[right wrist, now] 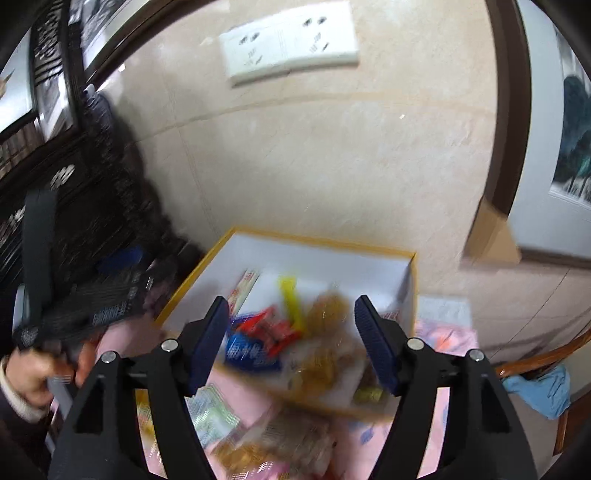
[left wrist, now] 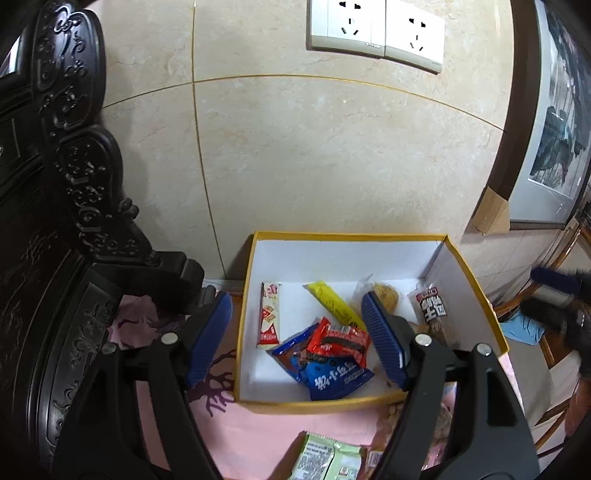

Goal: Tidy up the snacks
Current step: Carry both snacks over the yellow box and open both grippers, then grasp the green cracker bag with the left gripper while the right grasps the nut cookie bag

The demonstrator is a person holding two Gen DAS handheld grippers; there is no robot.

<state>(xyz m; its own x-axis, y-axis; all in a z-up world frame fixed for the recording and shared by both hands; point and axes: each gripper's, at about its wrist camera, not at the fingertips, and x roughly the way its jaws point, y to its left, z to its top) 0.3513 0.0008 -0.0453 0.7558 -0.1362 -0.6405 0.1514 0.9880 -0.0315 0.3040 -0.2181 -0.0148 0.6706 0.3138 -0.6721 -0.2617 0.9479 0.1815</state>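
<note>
The blue packet in the yellow box bears white Chinese characters. Both the left gripper and right gripper point down over the box, fingers spread, holding nothing.

A lived-in home, most likely a sitting or dining room. Walls faced in glossy beige marble-look tile with thin gold seams. 2 white wall sockets set side by side. Dark, heavily carved wooden furniture in a traditional style at the left. A framed ink landscape painting leaning at the right. Pink floral tablecloth underfoot of everything, and a wooden chair with a blue cloth draped on it.
</note>
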